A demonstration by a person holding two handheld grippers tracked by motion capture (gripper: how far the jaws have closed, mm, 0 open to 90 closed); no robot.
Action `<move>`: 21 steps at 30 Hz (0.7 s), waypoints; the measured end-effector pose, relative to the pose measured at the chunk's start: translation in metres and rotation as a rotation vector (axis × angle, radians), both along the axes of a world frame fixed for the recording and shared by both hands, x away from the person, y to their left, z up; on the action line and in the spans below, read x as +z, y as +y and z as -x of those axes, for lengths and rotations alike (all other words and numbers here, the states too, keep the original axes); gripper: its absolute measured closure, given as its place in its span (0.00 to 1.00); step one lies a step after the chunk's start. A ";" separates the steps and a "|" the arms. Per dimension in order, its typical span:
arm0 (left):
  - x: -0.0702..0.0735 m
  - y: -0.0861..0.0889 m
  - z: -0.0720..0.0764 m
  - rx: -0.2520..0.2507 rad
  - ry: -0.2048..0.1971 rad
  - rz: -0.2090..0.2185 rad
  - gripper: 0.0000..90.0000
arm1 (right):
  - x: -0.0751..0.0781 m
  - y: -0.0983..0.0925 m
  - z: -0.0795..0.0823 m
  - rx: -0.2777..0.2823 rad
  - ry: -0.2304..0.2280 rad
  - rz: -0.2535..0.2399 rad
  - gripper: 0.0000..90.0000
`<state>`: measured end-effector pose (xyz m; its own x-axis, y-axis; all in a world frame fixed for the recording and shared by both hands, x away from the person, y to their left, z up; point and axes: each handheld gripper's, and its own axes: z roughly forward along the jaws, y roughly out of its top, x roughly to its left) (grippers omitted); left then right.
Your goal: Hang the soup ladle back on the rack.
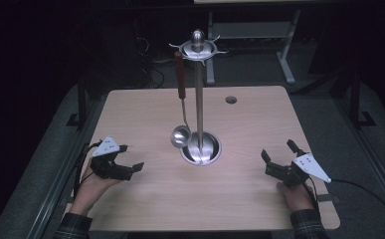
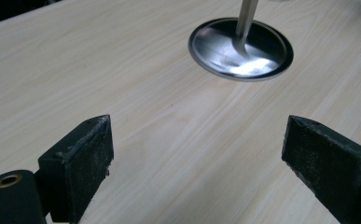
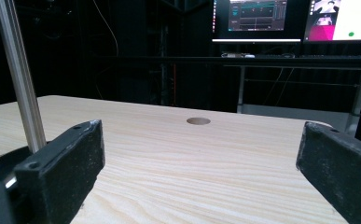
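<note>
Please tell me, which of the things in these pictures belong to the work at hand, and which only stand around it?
Part of the work:
- ladle, hanging from the stand's top
- utensil stand on its round base
- left gripper, jaws apart
- right gripper, jaws apart

Only around it:
- table
- round hole in the tabletop
- monitors behind the table

Ladle (image 1: 181, 130) on stand (image 1: 199, 94), mid-table (image 1: 145, 199)

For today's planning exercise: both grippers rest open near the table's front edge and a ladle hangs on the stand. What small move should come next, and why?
Probably move the left gripper toward the ladle: its jaws stand open and the ladle hangs on its side of the stand.
</note>
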<state>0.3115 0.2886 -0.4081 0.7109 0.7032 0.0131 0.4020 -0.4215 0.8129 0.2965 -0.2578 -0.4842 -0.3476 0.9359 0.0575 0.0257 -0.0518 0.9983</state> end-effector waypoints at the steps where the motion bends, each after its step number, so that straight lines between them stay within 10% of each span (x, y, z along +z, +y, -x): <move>1: 0.000 0.000 0.000 0.000 0.000 0.000 0.10 | 0.000 0.000 0.000 0.000 0.000 0.000 0.00; 21: -0.053 0.019 0.015 0.049 0.102 -0.116 0.10 | 0.000 0.000 0.000 0.000 0.000 0.001 0.00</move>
